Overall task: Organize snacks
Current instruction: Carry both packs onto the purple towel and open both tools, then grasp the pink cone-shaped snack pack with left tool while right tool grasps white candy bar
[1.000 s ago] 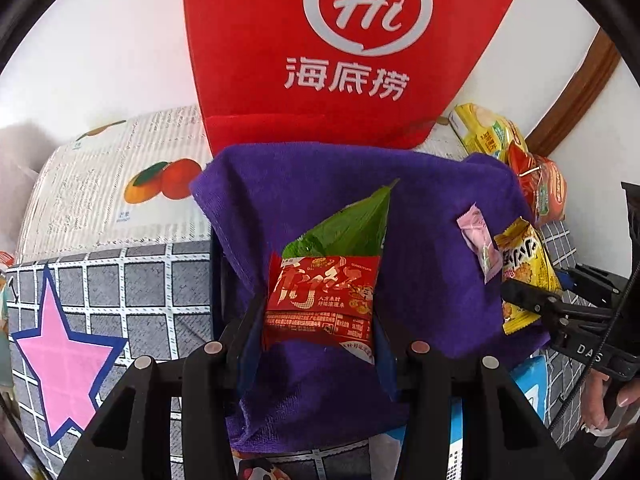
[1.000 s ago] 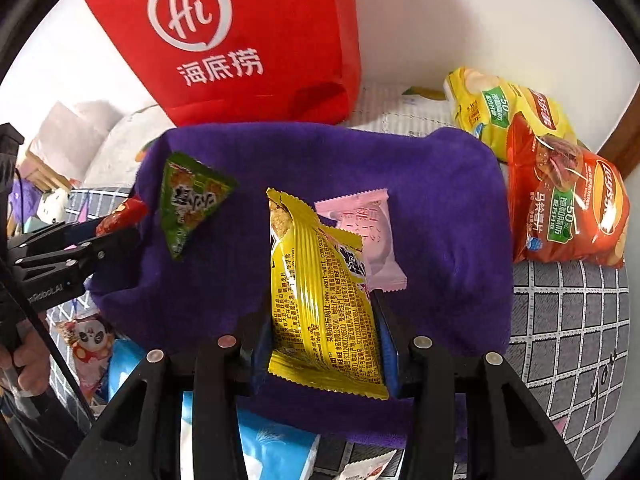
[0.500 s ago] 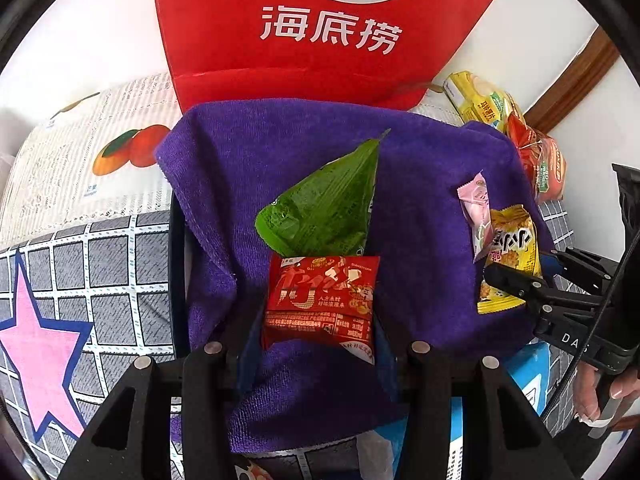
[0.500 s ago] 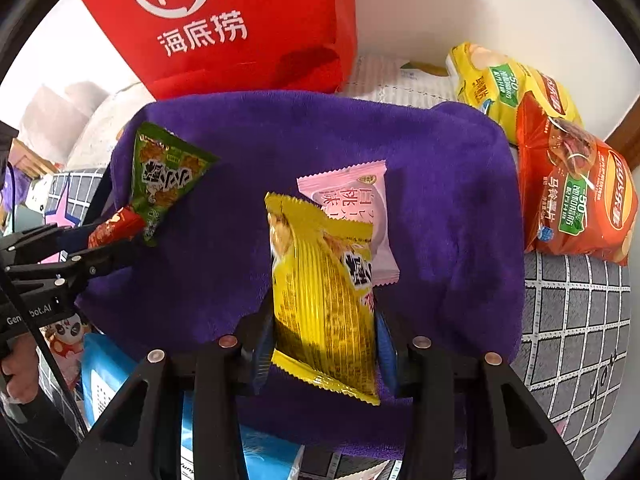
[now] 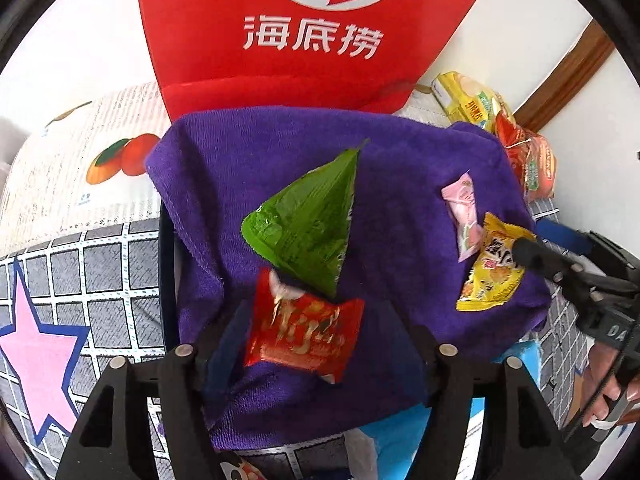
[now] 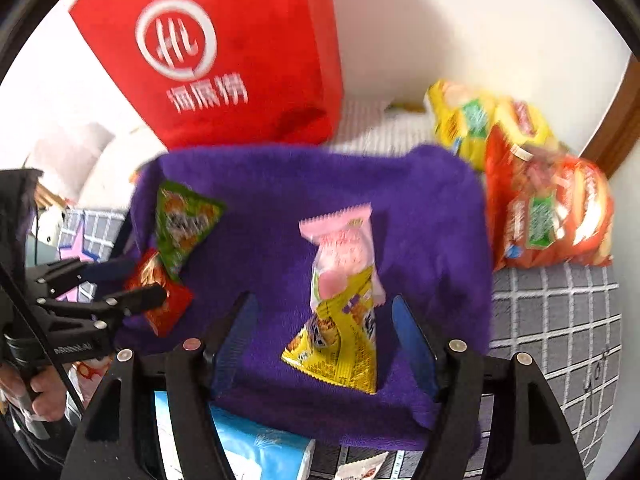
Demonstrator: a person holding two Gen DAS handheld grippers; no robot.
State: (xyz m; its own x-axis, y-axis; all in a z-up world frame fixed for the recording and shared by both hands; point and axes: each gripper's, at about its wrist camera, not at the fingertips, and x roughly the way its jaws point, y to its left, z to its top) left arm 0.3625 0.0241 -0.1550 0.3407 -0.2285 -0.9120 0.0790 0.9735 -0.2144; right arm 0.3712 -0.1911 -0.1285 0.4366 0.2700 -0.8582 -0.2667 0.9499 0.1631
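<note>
On the far left of the surface a patterned mat (image 5: 80,260) shows grey squares and a pink star (image 5: 36,364). Behind it lies a printed sheet with orange fruit (image 5: 120,160).

The purple towel (image 5: 400,208) covers the middle of the scene, and all the small snacks rest on it. The left gripper (image 5: 312,340) hangs over the near left part of the towel. Its jaws have just been opening and now stand spread. The red snack packet (image 5: 304,336) lies between them on the towel, and the pads do not press on it. Its far edge touches the green triangular packet (image 5: 308,224), which lies just behind it.

Behind the towel stands a red bag (image 5: 304,28) with a white logo and white characters, against the white wall.

More to the right the pink packet (image 6: 344,252) lies on the towel, and its near end overlaps the yellow packet (image 6: 340,348). The right gripper (image 6: 324,340) is over this place. Its jaws have also just been opening and are spread, with the yellow packet lying loose between the blue pads (image 6: 412,340), apart from both.

At the right edge, off the towel, a yellow chip bag (image 6: 472,120) and a red chip bag (image 6: 552,216) lean together near the wall. A light blue pack (image 6: 256,448) shows under the near edge of the towel.
</note>
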